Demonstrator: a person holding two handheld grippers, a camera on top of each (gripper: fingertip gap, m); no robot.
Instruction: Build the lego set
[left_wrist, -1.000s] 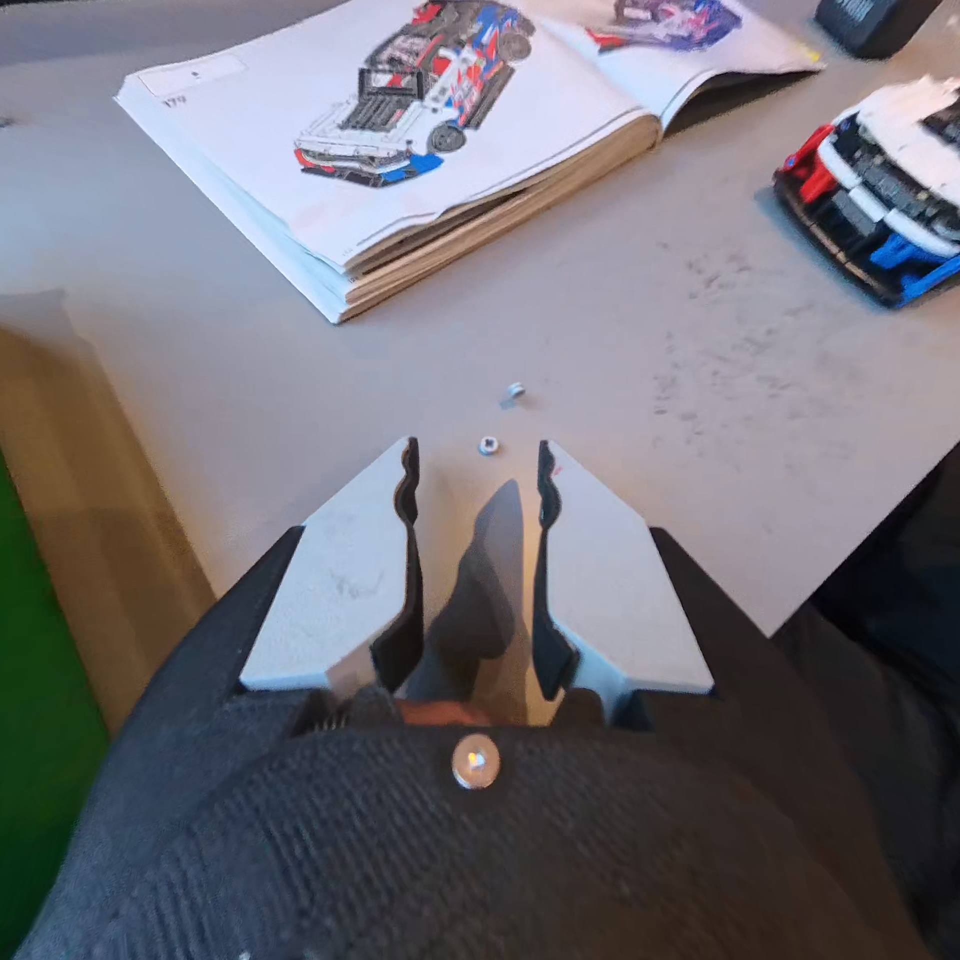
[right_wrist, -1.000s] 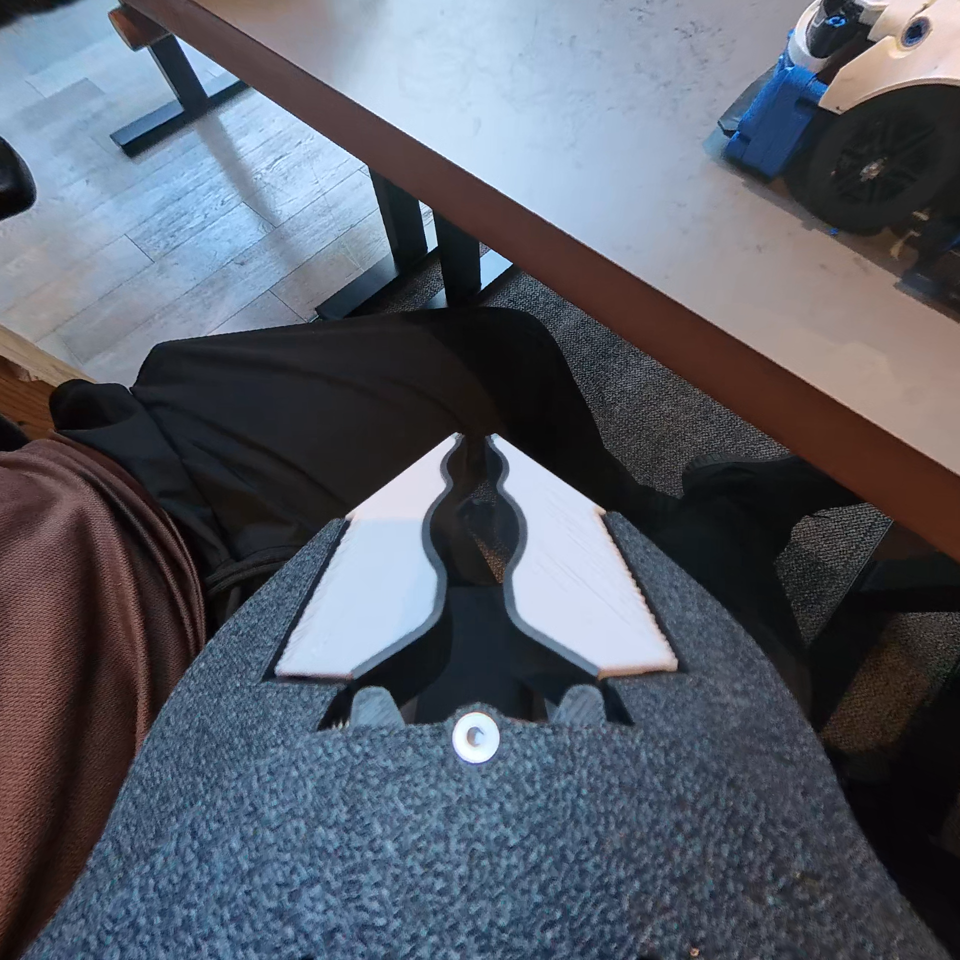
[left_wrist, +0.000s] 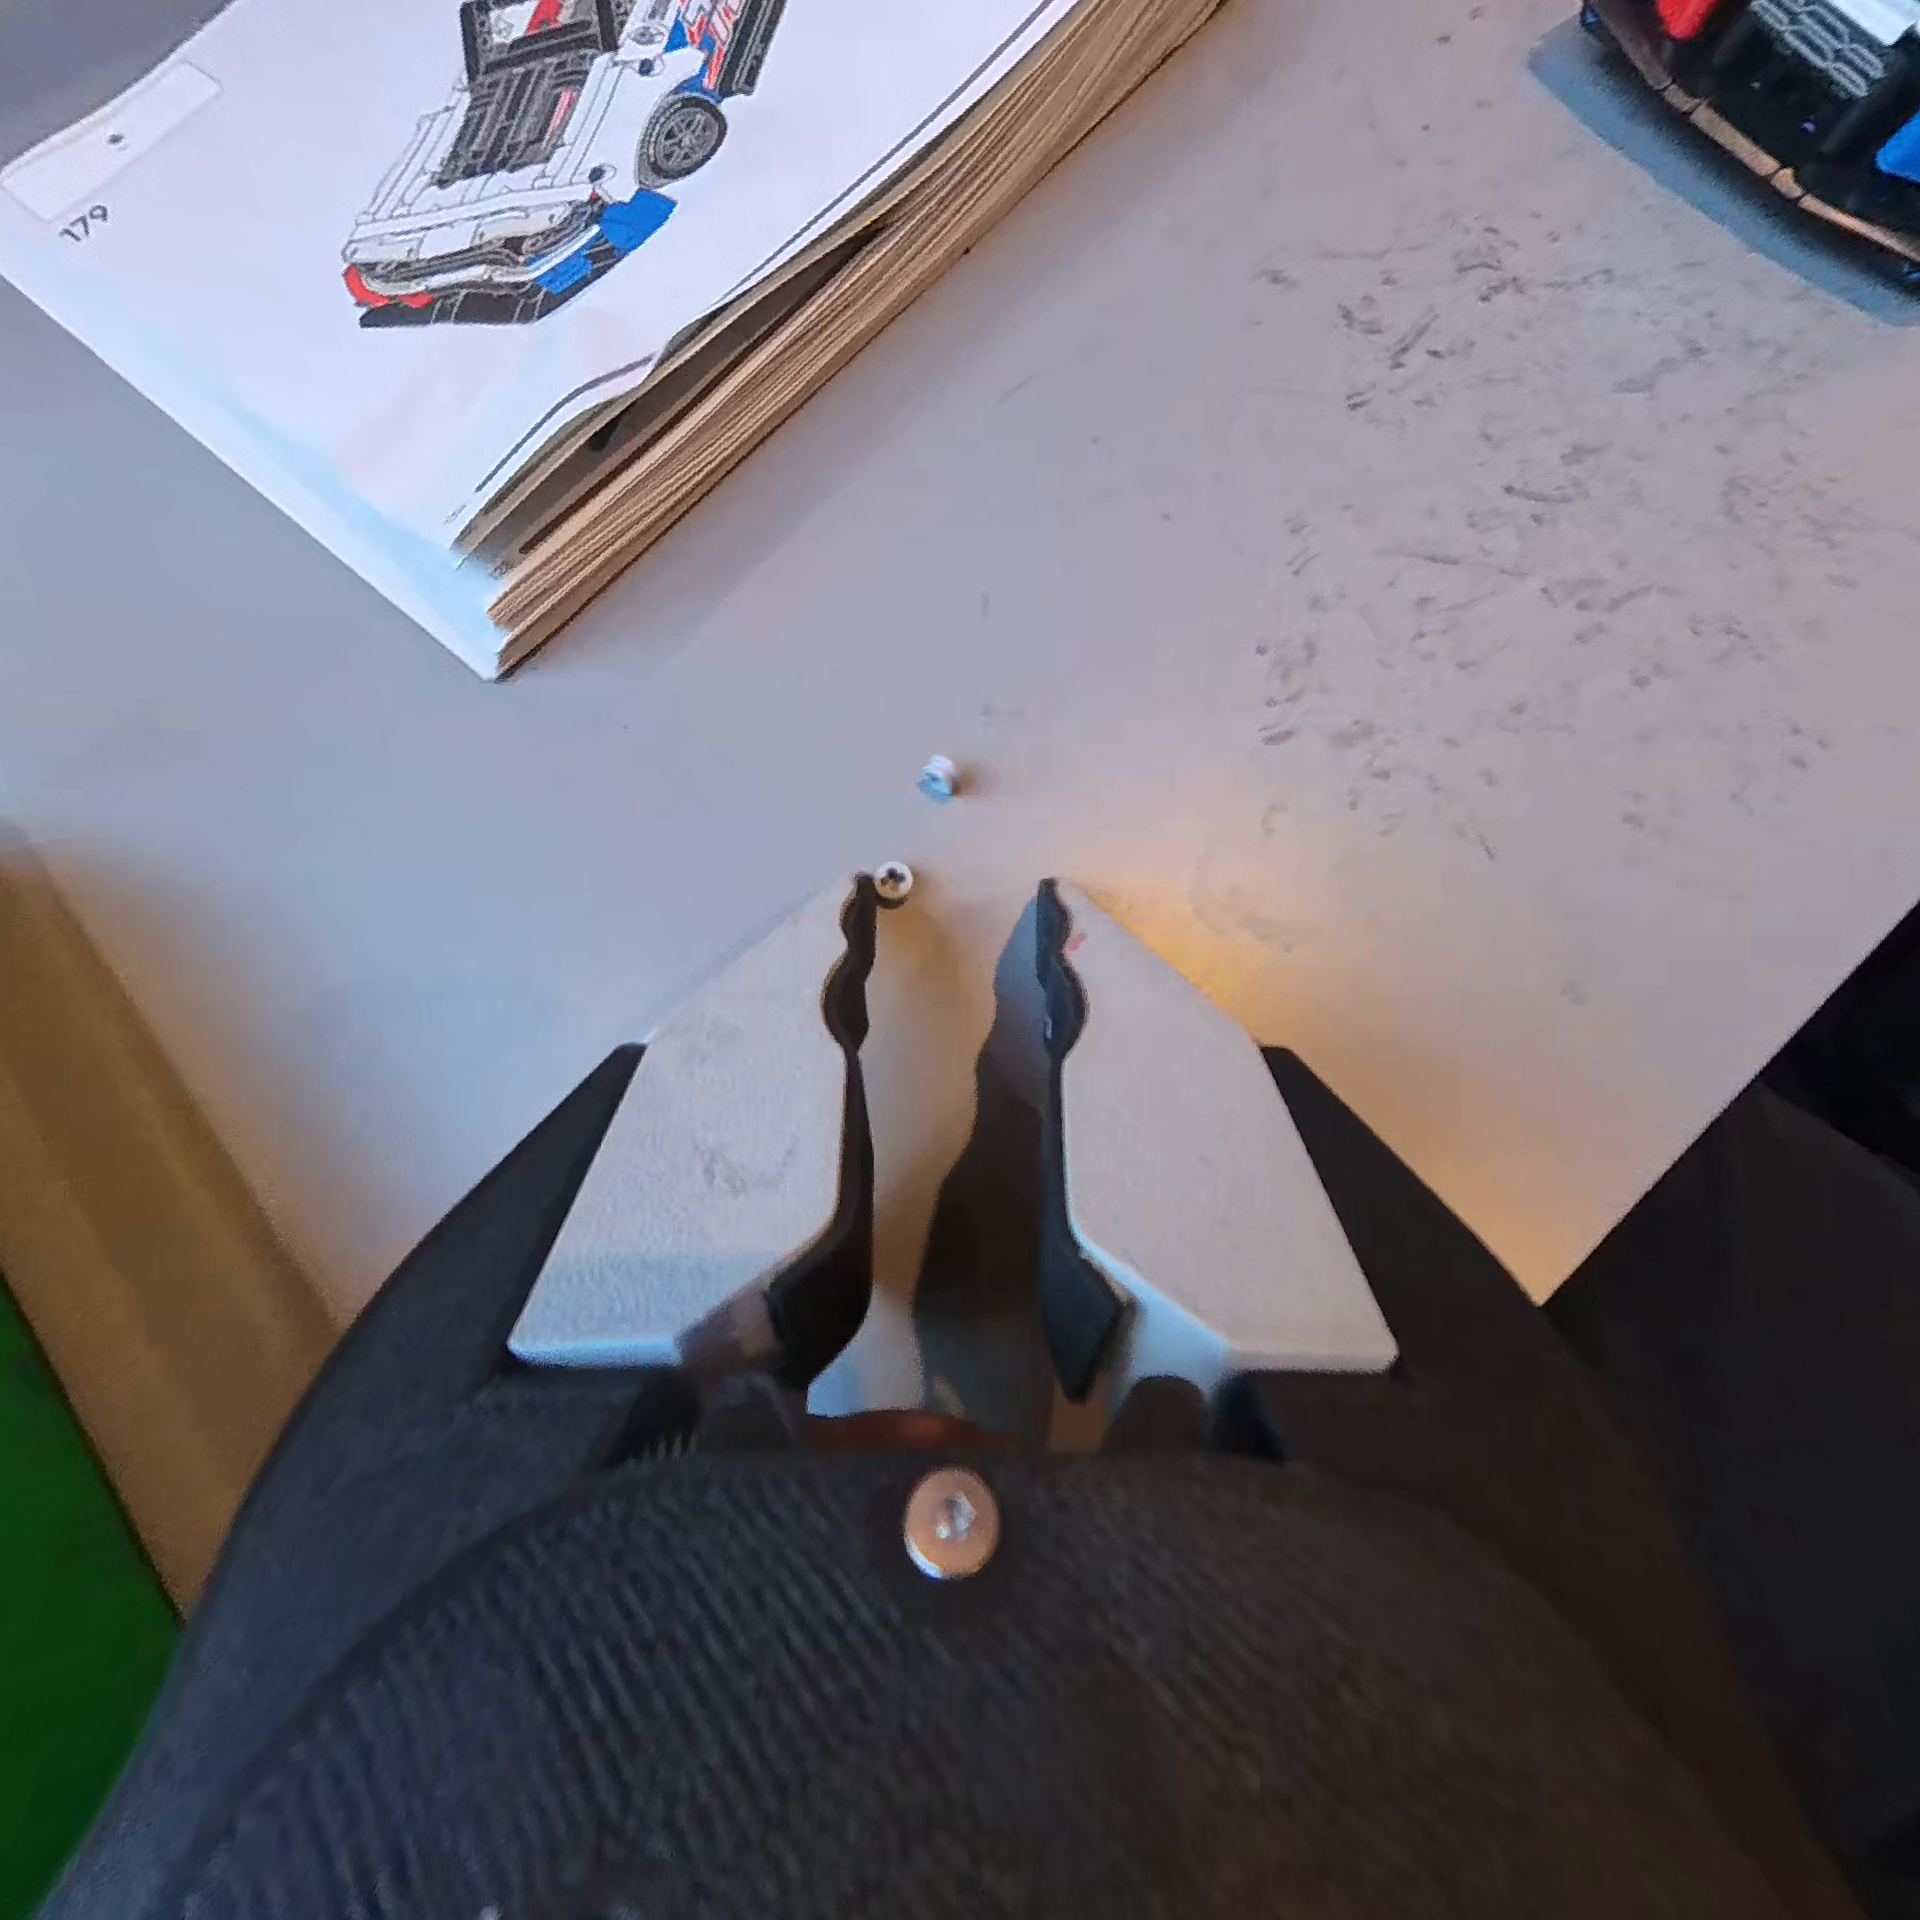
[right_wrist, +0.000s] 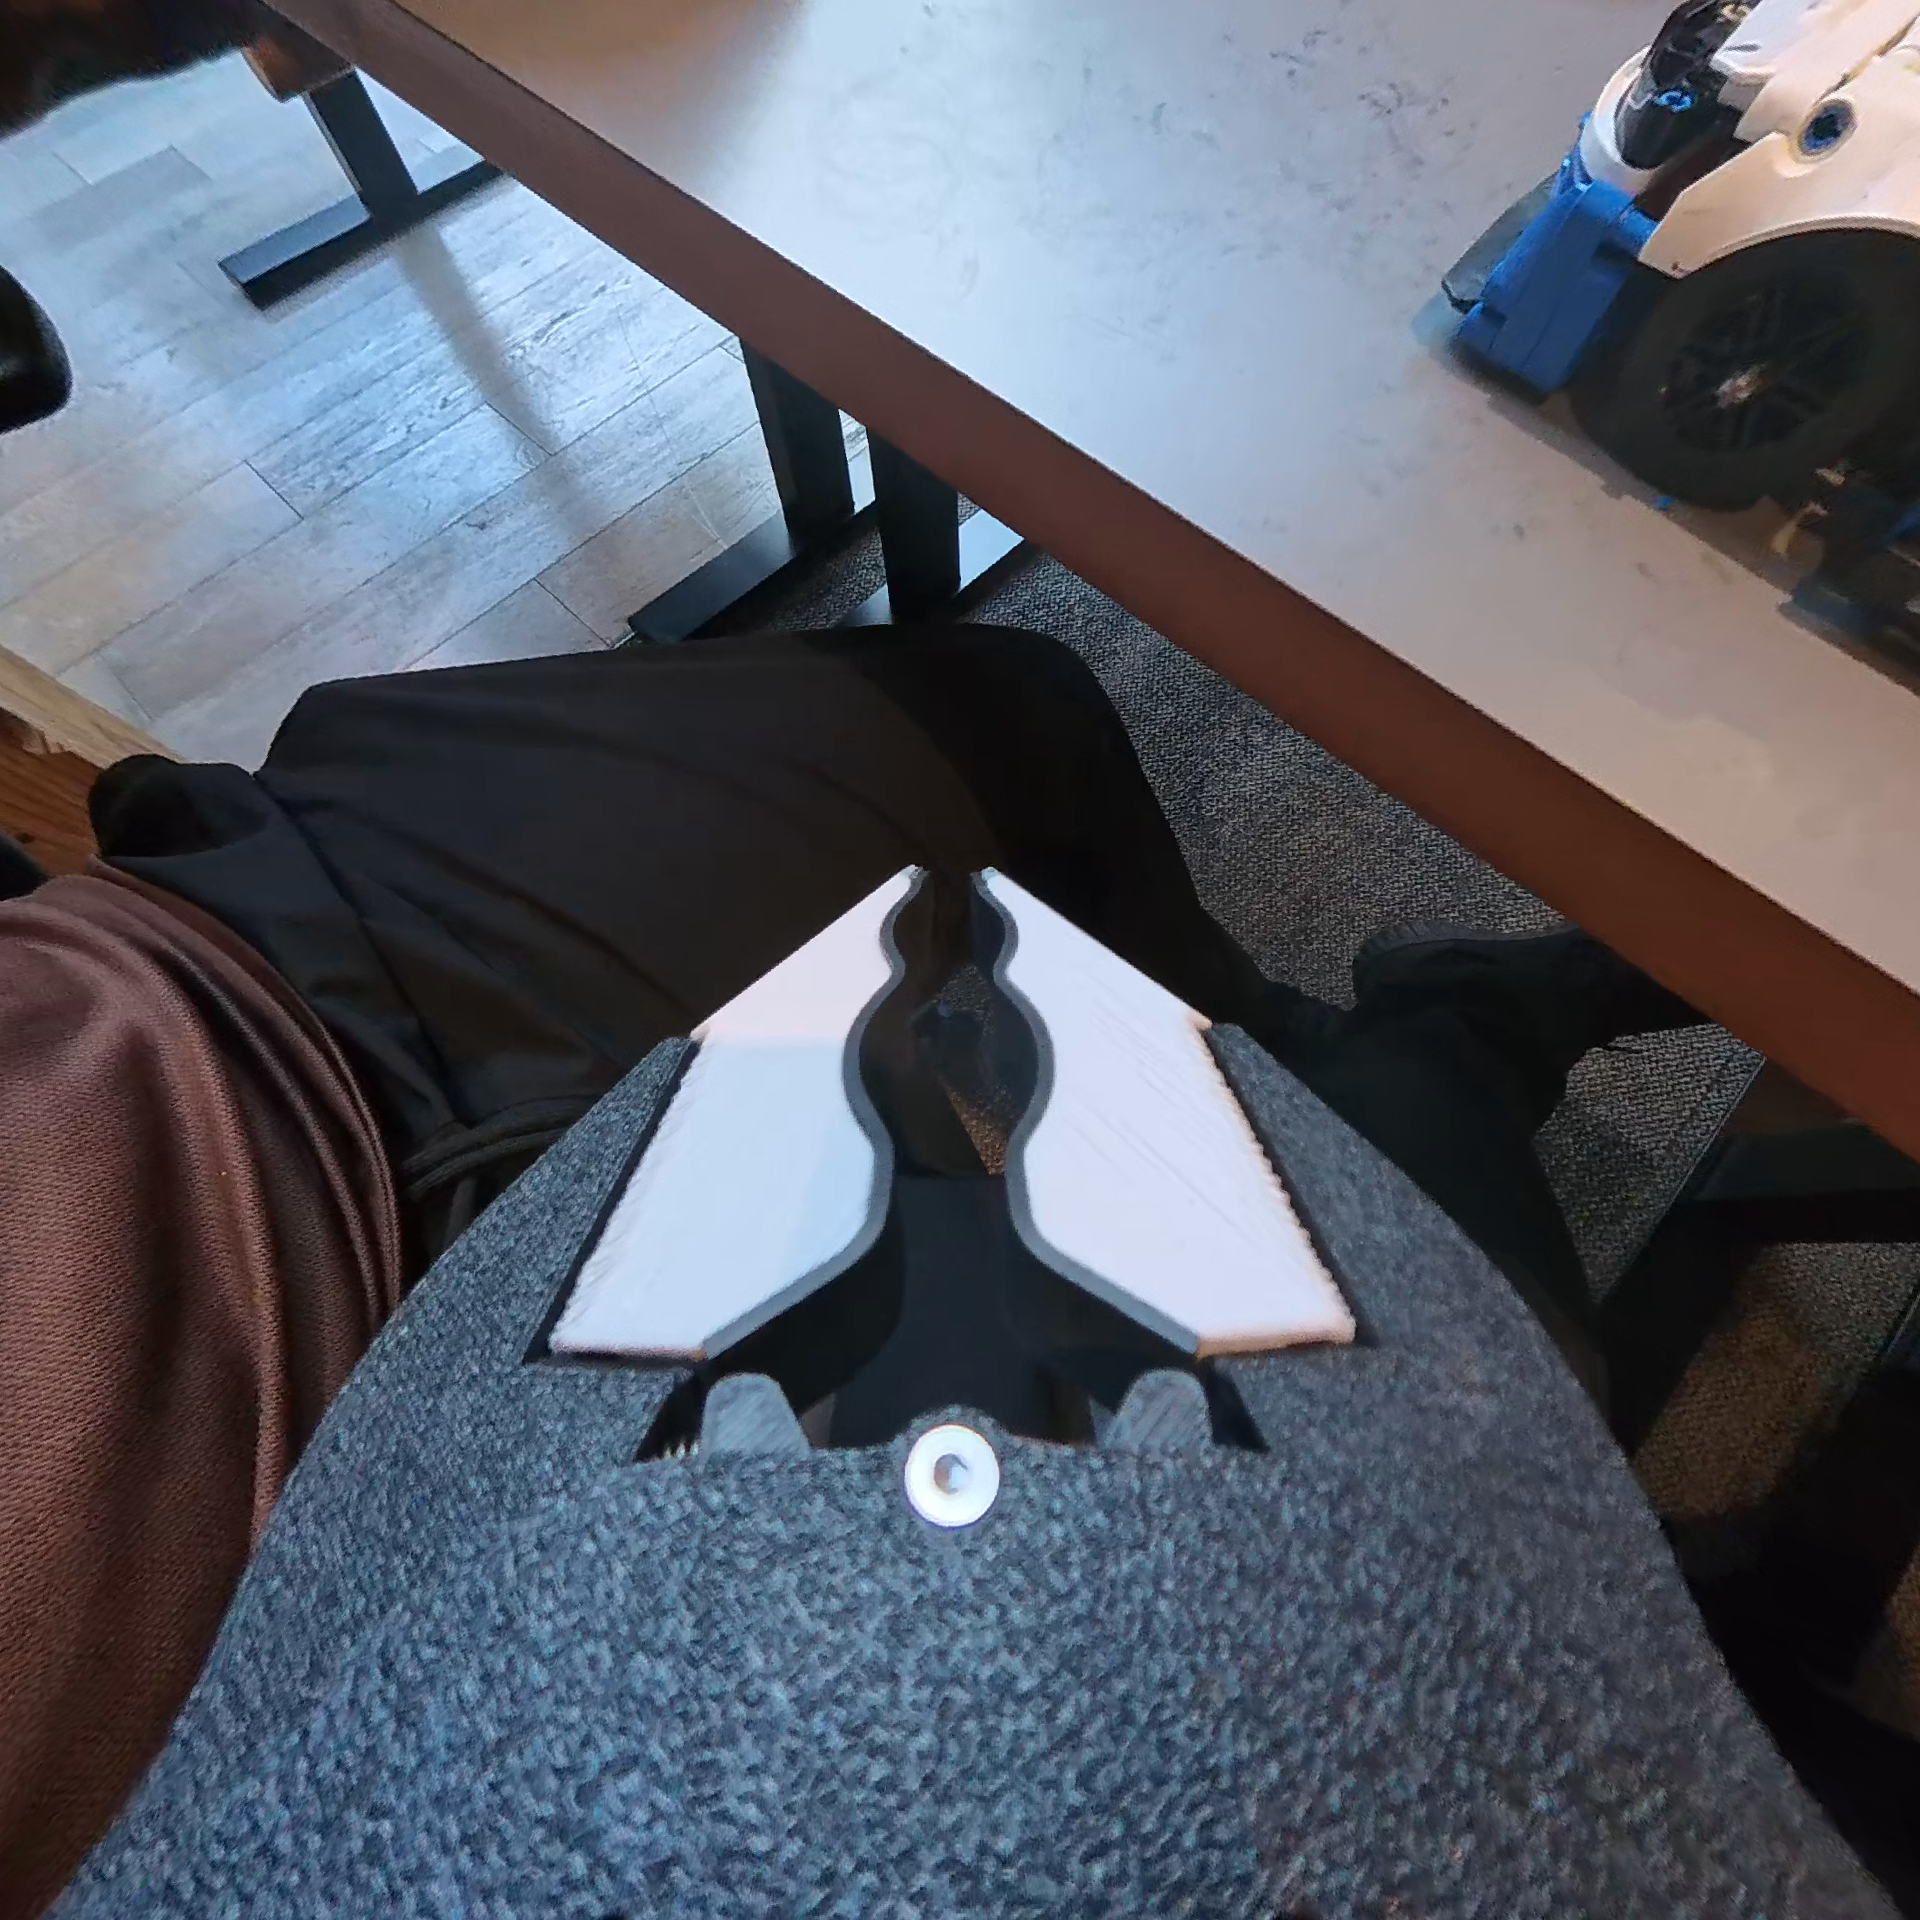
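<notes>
While the two tiny pale lego pieces lie loose on the grey table (left_wrist: 1403, 644), your left gripper (left_wrist: 951, 883) sits low over the tabletop with its jaws spread apart and nothing between them. The nearer piece (left_wrist: 892, 881), a small round one with a dark hole, lies right at the tip of the left finger (left_wrist: 727, 1122), touching it or just beside it; you cannot tell which. The farther piece (left_wrist: 940, 777) rests a little beyond, ahead of the gap and clear of both fingers. Beyond them to your left lies the thick instruction booklet (left_wrist: 436, 343), open at a page with a drawing of a white, blue and red car. The built lego car (left_wrist: 1766, 94) stands at the far right, cut off by the frame edge; in the right wrist view its blue and white bodywork (right_wrist: 1621, 239) and a black wheel show on the tabletop. Your right gripper (right_wrist: 948, 883) hangs off the table, over your dark trouser leg (right_wrist: 623, 790), its tips nearly together with only a narrow gap, gripping nothing.
</notes>
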